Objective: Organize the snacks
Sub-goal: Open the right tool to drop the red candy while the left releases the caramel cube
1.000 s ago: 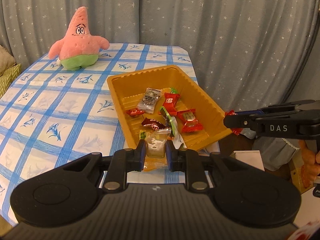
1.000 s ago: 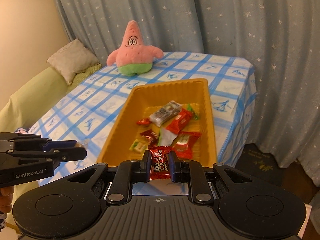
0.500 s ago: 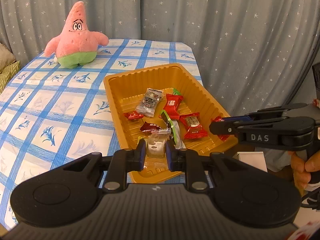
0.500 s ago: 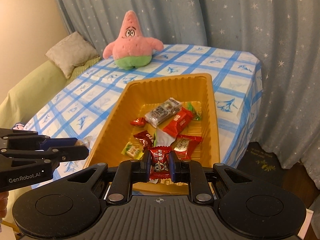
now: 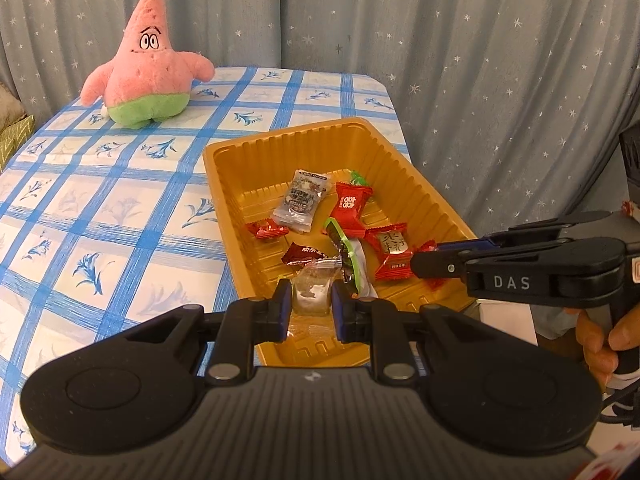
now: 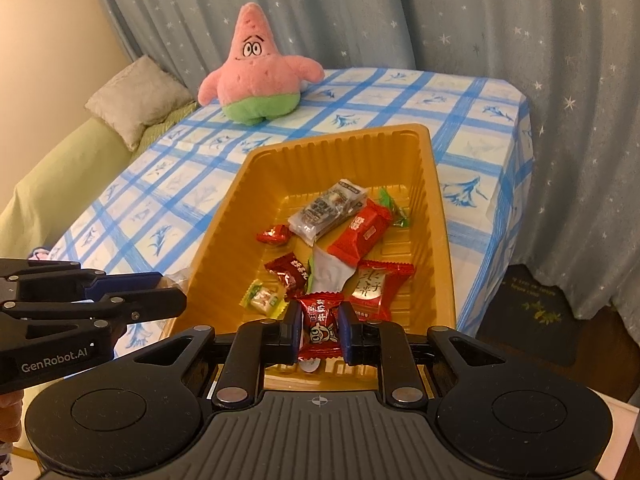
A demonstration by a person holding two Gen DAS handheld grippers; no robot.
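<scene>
Jaws on your left gripper [image 5: 308, 304] pinch a clear-wrapped snack [image 5: 311, 296]; your right gripper [image 6: 319, 326] pinches a red candy [image 6: 320, 320]. Both hang over the yellow tray's [image 6: 440, 216] near end. Release each inside the rim, 1 at a time.

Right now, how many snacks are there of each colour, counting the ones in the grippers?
Red snacks: 5, one in the right gripper
Clear packets: 2, one in the left gripper
Green or green-edged snacks: 3
Total: 10
</scene>
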